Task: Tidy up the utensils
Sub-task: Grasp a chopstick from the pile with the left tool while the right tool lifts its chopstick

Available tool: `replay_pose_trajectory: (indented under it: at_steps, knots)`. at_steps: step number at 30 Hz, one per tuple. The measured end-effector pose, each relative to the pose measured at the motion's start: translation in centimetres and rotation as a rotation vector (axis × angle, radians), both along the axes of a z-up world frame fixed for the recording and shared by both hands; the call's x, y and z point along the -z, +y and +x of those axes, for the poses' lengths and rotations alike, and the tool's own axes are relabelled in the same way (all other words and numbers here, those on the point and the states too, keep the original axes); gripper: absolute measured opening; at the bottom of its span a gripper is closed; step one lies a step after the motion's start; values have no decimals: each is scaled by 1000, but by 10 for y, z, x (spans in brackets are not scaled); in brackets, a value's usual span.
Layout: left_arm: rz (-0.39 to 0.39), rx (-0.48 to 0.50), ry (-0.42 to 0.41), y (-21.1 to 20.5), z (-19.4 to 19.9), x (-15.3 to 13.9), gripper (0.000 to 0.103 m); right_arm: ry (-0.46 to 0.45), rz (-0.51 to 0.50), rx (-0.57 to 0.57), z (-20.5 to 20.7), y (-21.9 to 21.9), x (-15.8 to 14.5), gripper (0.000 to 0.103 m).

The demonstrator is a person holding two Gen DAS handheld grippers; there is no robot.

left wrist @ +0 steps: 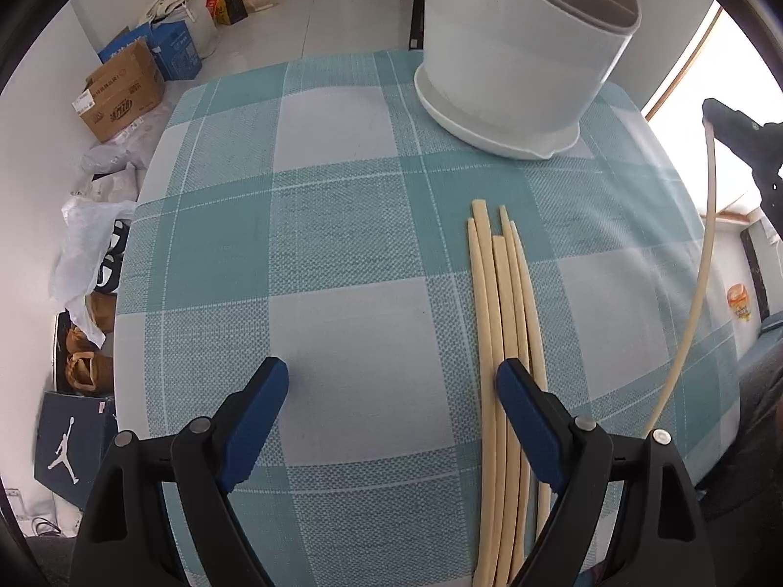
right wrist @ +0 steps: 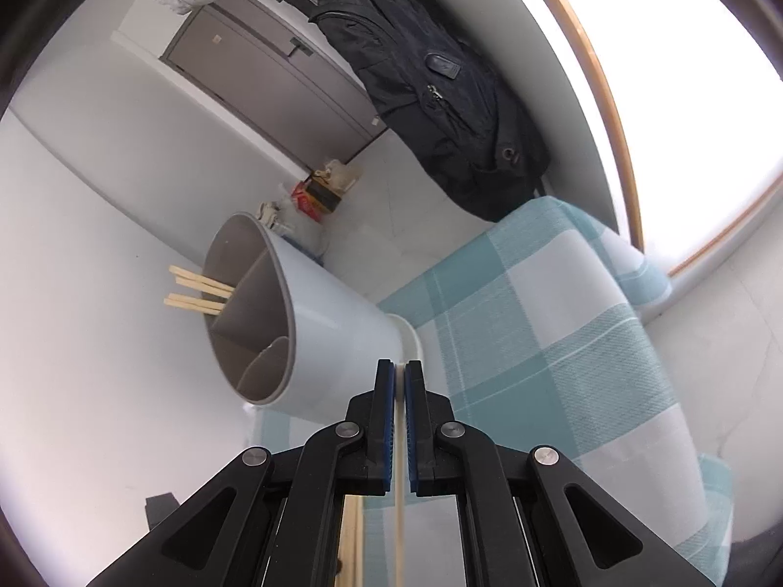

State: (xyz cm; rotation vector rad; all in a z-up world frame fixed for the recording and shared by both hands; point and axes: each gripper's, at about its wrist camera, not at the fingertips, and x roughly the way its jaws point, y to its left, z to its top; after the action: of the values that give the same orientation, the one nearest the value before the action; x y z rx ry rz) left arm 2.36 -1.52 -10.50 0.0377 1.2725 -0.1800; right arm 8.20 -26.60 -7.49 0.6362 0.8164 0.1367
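Left wrist view: left hand-held gripper (left wrist: 391, 386) spread wide, empty, hovering over the teal-and-white checked counter (left wrist: 342, 205). Bundle of pale cream chopsticks (left wrist: 504, 323) flat just beside its right jaw, long axes running away toward the white round divided plastic utensil holder (left wrist: 514, 63) at the far edge. Nearer to this hand than the other.

Right wrist view: right hand-held gripper (right wrist: 400, 372) pressed together, pinching one pale cream chopstick (right wrist: 400, 513) lengthwise. Holder ahead and left, tan wooden chopsticks (right wrist: 198, 293) standing in one far compartment; the other compartments look empty.
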Motion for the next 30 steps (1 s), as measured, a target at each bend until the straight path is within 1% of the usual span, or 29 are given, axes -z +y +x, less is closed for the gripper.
replay_pose_trajectory:
  at_steps: [1, 3, 5, 8, 14, 18, 20, 21, 22, 23, 25, 26, 27, 28, 29, 30]
  knots:
    - [-1, -6, 5, 2, 0, 0, 84, -14, -9, -9, 7, 4, 0, 4]
    - [-9, -14, 17, 2, 2, 1, 84, -56, -38, -26, 2, 5, -10, 3]
    - [-14, -25, 23, 4, 3, 1, 84, -83, -34, -35, -5, 2, -20, 4]
    - [38, -37, 28, 7, 4, 3, 84, -104, -70, -37, -11, 4, -28, 4]
    - [53, -36, 33, 4, 12, 5, 84, -106, -135, -47, -12, 7, -32, 4]
    - [63, -22, 25, -4, 27, 8, 84, -71, -109, -59, -8, 6, -23, 3]
    - [71, -1, 11, -11, 28, 5, 80, -65, -97, -60, -8, 5, -22, 4]
    - [69, 8, 7, -12, 30, 4, 74, -66, -93, -63, -8, 5, -23, 4]
    - [62, 13, 6, -14, 32, 4, 63, -68, -91, -65, -8, 4, -22, 4]
    - [47, 21, 7, -15, 35, 3, 56, -72, -89, -67, -8, 4, -23, 4]
    - [39, 42, 4, -20, 40, 1, 36, -74, -85, -70, -9, 3, -23, 4]
    - [34, 56, 5, -22, 42, 1, 31, -73, -83, -71, -9, 2, -23, 4]
    - [31, 75, 5, -25, 43, 0, 19, -69, -80, -71, -9, 1, -23, 4]
    - [23, 92, 8, -25, 43, 0, 12, -66, -77, -69, -8, 0, -22, 4]
    - [19, 107, 11, -27, 43, 0, 9, -62, -72, -67, -8, -1, -22, 4]
    - [12, 117, 15, -29, 43, -1, 3, -61, -69, -65, -8, -2, -22, 4]
